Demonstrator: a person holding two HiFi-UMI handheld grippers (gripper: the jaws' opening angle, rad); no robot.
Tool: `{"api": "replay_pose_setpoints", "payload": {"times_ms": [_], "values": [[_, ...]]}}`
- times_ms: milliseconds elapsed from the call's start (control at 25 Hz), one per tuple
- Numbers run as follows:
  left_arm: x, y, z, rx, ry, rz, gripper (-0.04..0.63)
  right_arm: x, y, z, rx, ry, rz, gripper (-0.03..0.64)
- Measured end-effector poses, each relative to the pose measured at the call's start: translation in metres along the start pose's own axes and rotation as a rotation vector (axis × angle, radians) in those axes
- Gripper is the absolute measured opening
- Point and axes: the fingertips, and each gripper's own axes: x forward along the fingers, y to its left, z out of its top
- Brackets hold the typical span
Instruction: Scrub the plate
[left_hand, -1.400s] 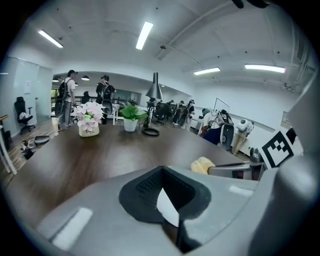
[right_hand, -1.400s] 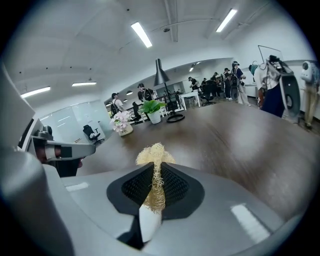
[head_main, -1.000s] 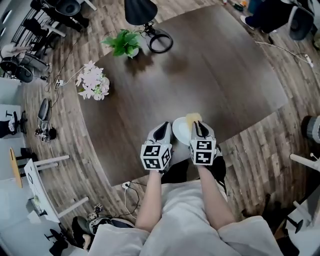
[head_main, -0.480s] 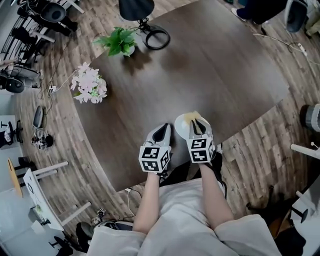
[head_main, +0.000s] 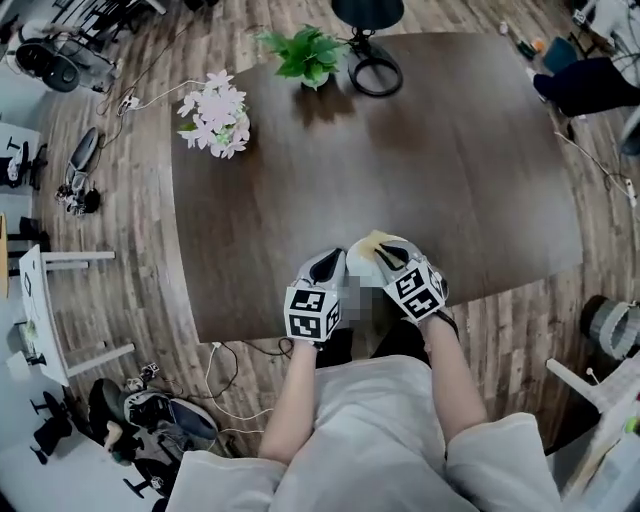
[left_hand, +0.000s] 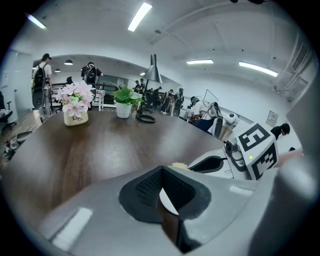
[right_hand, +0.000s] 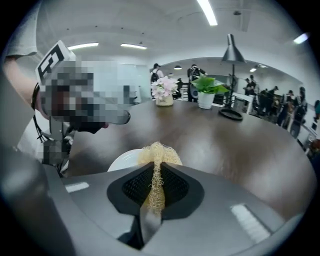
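I see left gripper (head_main: 328, 262) clamping round white plate (head_main: 363, 266), right gripper (head_main: 385, 252) pinching yellow mesh scrubber (head_main: 371, 241); dark wooden table (head_main: 400, 150) near edge, plank floor (head_main: 140, 230).

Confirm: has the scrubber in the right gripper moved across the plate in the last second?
Yes. Against the plate, the scrubber in the right gripper slid from its right rim leftward toward the middle.

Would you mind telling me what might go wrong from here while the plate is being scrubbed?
1. The left gripper pinches the plate only at its rim, so scrubbing pressure could make it slip or tip.
2. The right gripper holds the scrubber by a thin pinched strip, so it might pull free.
3. The plate lies toward the near edge of the table, so a slip could send it off.
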Motion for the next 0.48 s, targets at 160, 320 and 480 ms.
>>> {"api": "replay_pose_setpoints", "payload": {"times_ms": [160, 320, 480], "values": [[-0.003, -0.003, -0.005, -0.051, -0.022, 0.076, 0.000, -0.001, 0.009, -0.006, -0.176, 0.015, 0.176, 0.058], [-0.008, -0.010, -0.015, -0.083, -0.030, 0.126, 0.000, -0.006, 0.012, 0.002, -0.211, -0.008, 0.250, 0.060], [-0.001, -0.015, -0.027, -0.067, -0.015, 0.102, 0.000, -0.020, -0.006, 0.020, 0.006, -0.064, 0.010, 0.060]]}}
